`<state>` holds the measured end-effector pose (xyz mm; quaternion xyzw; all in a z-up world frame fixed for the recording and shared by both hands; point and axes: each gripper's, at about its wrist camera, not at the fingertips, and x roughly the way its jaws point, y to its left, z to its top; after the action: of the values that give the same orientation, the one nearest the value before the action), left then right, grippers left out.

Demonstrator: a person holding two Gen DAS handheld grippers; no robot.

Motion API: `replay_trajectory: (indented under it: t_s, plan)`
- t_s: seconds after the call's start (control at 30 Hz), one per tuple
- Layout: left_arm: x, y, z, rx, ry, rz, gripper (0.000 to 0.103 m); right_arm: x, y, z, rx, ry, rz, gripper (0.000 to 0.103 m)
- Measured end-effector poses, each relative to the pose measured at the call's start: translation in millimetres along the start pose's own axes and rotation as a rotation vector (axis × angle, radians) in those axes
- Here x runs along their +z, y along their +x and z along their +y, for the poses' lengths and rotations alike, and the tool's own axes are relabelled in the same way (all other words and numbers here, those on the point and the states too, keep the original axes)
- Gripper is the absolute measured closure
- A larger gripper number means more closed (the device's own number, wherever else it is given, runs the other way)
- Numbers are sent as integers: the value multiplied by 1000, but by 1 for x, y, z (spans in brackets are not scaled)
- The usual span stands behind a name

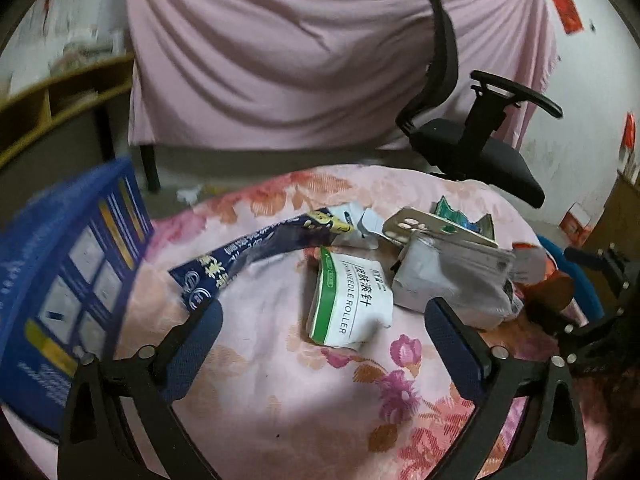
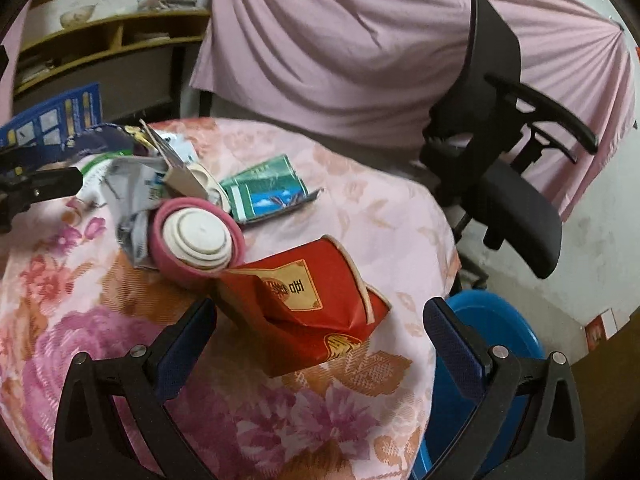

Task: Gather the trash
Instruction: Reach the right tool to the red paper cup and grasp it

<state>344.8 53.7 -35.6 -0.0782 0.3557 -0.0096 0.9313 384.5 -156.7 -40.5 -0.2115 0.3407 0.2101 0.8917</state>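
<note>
Clearly the pile of trash sits on a round table under a floral tablecloth (image 2: 132, 308), and both claws hang spread wide with nothing between their pads. Nearest the right gripper (image 2: 320, 344) lies a crushed red paper cup (image 2: 304, 304), on its side, its flattened body reaching into the gap between the fingers; it looks like the natural first pick. To take it well, I would lower the fingers on either side of the creased middle and not the flared rim, since thin card folds and slips when pinched at an edge. Just behind it a pink roll (image 2: 196, 244) touches the cup, so the lift ought to go up and toward the table edge to avoid dragging that along. A blue bin (image 2: 496, 328) shows below the table rim on the right, probably the drop point. The left gripper (image 1: 324, 344) hovers over a white needle-roller packet (image 1: 348, 300), flat on the cloth, which likely needs a pinch at its raised, crumpled corner. A blue printed box (image 1: 68, 280) stands at the far left.
</note>
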Motion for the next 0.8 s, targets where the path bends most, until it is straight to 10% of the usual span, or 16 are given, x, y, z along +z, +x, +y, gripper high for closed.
replay_trajectory:
  t_s: [0.5,0.8]
  plan:
    - [0,3,7,-124,-60,69,78,5,-1,-14,124,133,12,25]
    - [-6,-15,5,-203,-71,20,98,-6,-25,-25,124,218,-83,25]
